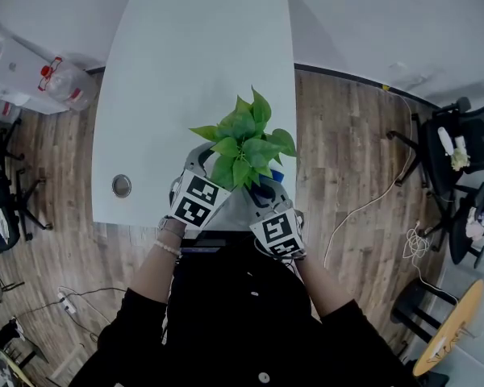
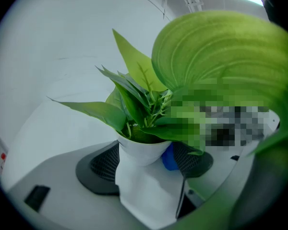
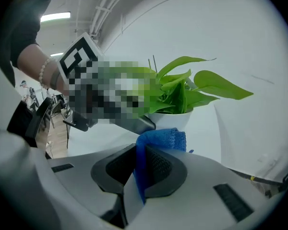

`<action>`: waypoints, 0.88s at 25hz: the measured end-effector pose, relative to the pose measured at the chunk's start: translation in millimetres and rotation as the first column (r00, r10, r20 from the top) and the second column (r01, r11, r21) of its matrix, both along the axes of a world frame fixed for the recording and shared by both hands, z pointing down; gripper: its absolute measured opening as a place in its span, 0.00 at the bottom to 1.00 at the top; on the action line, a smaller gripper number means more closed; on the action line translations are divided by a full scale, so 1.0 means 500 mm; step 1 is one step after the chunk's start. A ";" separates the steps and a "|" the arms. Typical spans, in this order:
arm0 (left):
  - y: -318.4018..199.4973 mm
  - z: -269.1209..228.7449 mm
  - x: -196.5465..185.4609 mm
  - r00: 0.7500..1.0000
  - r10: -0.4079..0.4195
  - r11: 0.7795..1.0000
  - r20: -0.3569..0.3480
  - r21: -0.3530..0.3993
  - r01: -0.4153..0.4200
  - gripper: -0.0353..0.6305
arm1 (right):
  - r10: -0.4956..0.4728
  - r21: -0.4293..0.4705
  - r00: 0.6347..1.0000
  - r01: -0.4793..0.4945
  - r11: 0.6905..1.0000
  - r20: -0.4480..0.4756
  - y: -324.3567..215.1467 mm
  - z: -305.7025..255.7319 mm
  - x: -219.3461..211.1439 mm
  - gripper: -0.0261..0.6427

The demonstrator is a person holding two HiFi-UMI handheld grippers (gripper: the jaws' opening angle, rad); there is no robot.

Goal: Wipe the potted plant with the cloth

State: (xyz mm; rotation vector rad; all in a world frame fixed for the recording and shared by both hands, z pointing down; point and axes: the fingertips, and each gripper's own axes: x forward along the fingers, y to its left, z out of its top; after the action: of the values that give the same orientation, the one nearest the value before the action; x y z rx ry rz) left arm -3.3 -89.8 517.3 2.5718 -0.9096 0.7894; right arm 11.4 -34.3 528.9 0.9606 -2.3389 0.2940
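Bottles (image 1: 60,83) on the floor far left, table (image 1: 194,71) grommet (image 1: 122,185), left gripper (image 1: 202,181) clamped on the potted plant (image 1: 244,139) pot at the near edge, leaves hiding both grippers' tips from above, right gripper (image 1: 266,203) just beside, pinching blue cloth (image 3: 161,139), office chairs (image 1: 440,147) right.

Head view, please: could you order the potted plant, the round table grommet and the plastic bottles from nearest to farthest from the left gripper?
1. The potted plant: held in the left gripper, at the near edge of the table.
2. The round grommet: in the table, to the gripper's left.
3. The plastic bottles: on the floor past the table's left edge.
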 end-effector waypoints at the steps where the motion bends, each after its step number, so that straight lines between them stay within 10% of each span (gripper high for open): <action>1: 0.001 0.002 0.000 1.000 -0.012 1.000 0.000 -0.001 0.012 0.60 | 0.015 -0.012 1.000 -0.014 1.000 0.013 0.003 -0.001 -0.002 0.16; 22: 0.023 -0.047 -0.029 0.998 -0.009 0.997 -0.055 0.072 0.013 0.60 | 0.190 -0.017 0.980 -0.189 0.982 0.064 0.008 -0.051 0.069 0.16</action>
State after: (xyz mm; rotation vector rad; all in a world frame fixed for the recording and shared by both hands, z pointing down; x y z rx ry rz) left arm -17.7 -78.2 493.7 2.6342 -0.9514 0.6912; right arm 46.0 -30.4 503.3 1.1876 -2.3042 0.4186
